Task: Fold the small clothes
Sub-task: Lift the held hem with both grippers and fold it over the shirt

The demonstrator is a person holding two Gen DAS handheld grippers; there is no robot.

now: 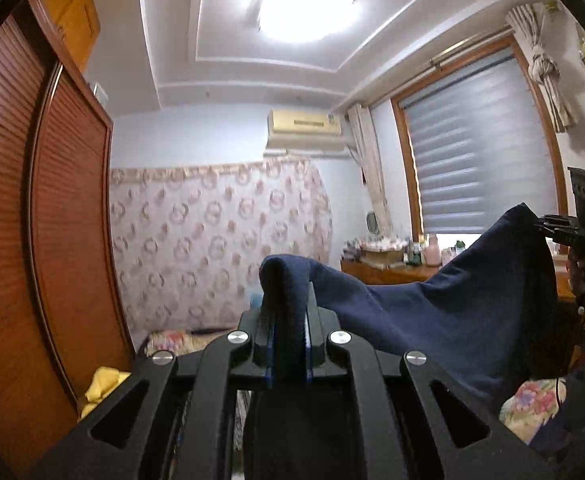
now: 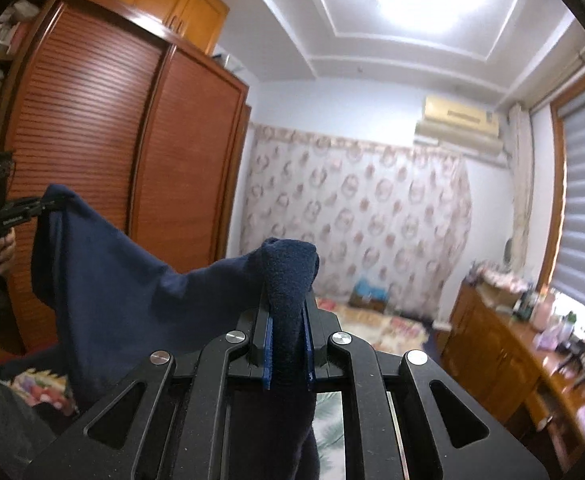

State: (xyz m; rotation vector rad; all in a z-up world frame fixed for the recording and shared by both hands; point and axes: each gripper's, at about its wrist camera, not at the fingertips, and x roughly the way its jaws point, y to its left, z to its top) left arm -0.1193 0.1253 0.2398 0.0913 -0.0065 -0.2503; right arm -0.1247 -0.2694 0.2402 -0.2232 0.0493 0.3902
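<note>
A dark blue garment (image 1: 444, 312) hangs in the air, stretched between both grippers. My left gripper (image 1: 288, 312) is shut on one bunched corner of it, pointing level into the room. In the same view my right gripper (image 1: 540, 226) shows at the far right edge, clamped on the other corner. The right wrist view mirrors this: my right gripper (image 2: 288, 312) is shut on a wad of the blue garment (image 2: 124, 280), and my left gripper (image 2: 48, 204) pinches the far corner at the left, held by a hand (image 2: 2, 250). The cloth sags between them.
A slatted wooden wardrobe (image 2: 92, 152) stands on the left. A floral sheet (image 1: 220, 240) hangs on the far wall. A bed with a flowered cover (image 2: 376, 328) lies below. A wooden dresser (image 2: 504, 352) crowded with bottles runs under the window blind (image 1: 468, 148). Yellow cloth (image 1: 102, 384) lies low left.
</note>
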